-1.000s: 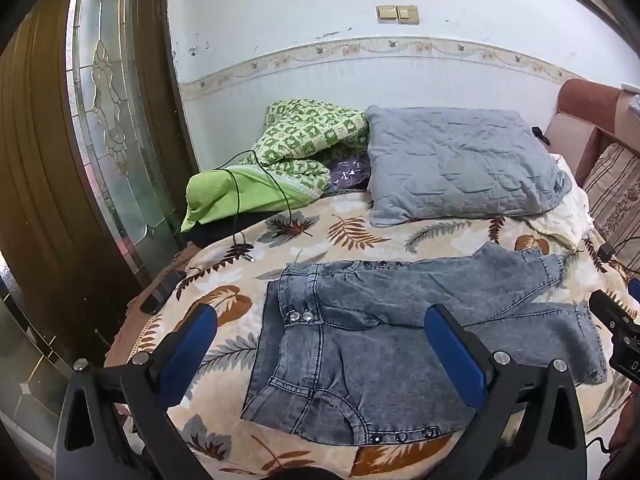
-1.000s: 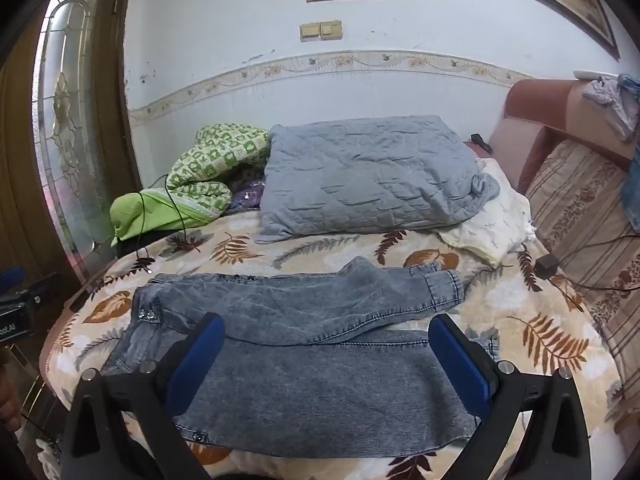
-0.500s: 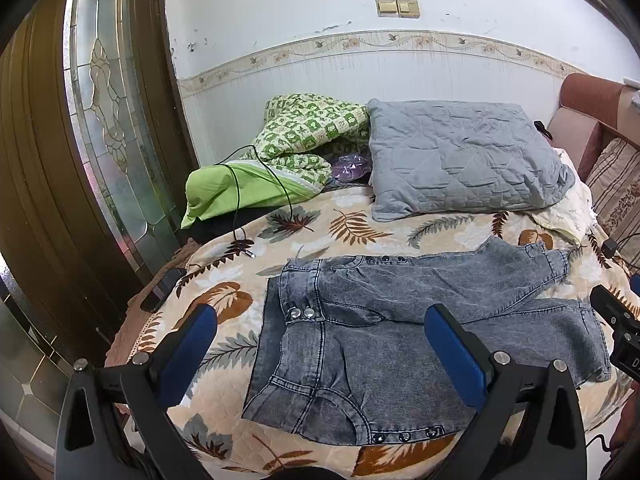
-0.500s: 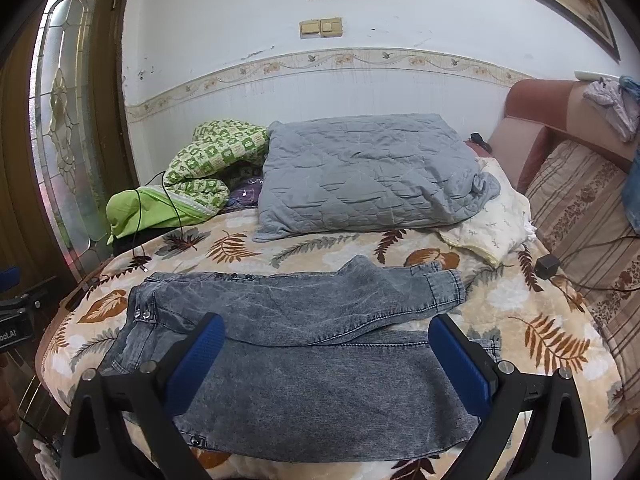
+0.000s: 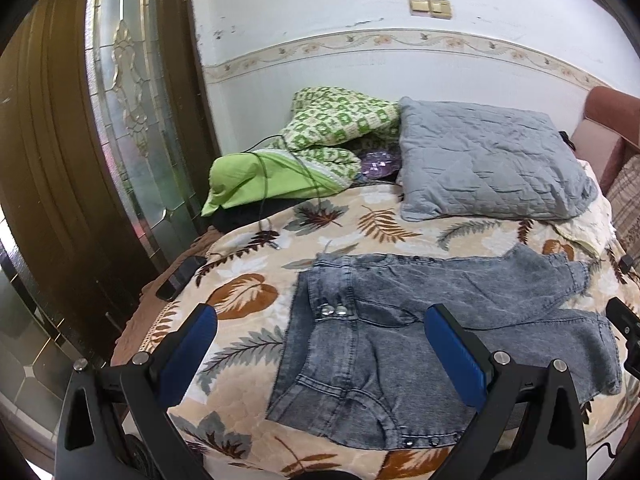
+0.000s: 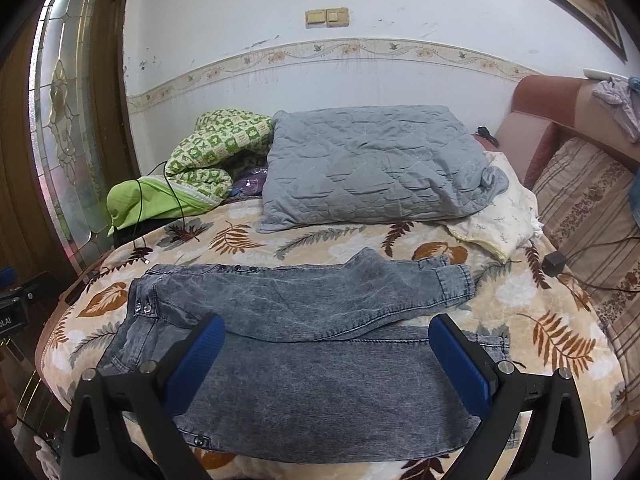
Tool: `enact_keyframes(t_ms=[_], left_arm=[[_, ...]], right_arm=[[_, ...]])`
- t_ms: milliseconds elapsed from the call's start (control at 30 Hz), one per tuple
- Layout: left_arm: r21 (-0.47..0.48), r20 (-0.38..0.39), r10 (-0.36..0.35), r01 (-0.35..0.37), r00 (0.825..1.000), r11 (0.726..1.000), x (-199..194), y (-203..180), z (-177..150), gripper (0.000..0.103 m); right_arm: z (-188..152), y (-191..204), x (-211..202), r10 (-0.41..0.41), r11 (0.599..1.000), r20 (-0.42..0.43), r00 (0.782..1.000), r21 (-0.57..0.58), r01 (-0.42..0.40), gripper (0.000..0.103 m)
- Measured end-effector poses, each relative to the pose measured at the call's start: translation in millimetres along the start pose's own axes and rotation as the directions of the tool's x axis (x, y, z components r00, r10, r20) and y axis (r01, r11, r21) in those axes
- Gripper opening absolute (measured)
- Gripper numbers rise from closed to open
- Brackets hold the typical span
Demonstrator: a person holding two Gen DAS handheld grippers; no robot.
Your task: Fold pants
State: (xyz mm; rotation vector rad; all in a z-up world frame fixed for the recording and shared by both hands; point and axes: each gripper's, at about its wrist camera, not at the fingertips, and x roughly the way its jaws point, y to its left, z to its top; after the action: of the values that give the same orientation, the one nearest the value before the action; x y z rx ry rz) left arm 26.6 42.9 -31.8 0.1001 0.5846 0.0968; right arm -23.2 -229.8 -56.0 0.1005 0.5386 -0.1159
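Left wrist view, left to right: wooden door with a patterned glass panel (image 5: pixel 132 128) on the far left, a dark phone (image 5: pixel 180 278) at the bed's left edge, a green blanket (image 5: pixel 312 156) with a black cable (image 5: pixel 264 184) trailing over it up top, a grey pillow (image 5: pixel 488 168) upper right.

The pants (image 5: pixel 420 340) lie flat on the leaf-print bedspread (image 5: pixel 244 296), centre to lower right. Waistband to the left, legs running right. The far leg angles away from the near one, so the legs aren't stacked.

Left gripper (image 5: pixel 320 354): fingers spread wide, holding nothing, raised over the waistband end and not touching cloth. Right gripper (image 6: pixel 326 358): also wide apart and empty, above the near leg in the lower middle of its frame.

Far right of the right wrist view: a striped cushion (image 6: pixel 588 216) and a small black adapter (image 6: pixel 554 263) with its lead.

Risks from here:
- Denim is stiff and thick. A pinch near the edge may catch one layer only, and the fold drags skewed.
- Splayed legs mean hems won't line up unless squared first.
- Near edge of the pants seems to sit at the mattress edge (lens distortion, not certain). A pull toward the person could slide them off.
- The bedspread is soft, so a deep pinch could grab it too.
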Motion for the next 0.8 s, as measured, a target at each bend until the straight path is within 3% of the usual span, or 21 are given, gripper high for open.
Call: enact_keyframes(t_ms=[433, 800], left_arm=[[-0.083, -0.006, 0.080, -0.081, 0.997, 0.993, 14, 49, -1, 0.103], [-0.051, -0.035, 0.073, -0.075, 0.997, 0.996, 27, 40, -1, 0.103]], right_arm=[[7, 48, 14, 0.045, 0.997, -0.008, 0.999, -0.068, -0.046, 0.103], [6, 46, 25, 0.026, 0.997, -0.029, 0.999, -0.076, -0.028, 0.103]])
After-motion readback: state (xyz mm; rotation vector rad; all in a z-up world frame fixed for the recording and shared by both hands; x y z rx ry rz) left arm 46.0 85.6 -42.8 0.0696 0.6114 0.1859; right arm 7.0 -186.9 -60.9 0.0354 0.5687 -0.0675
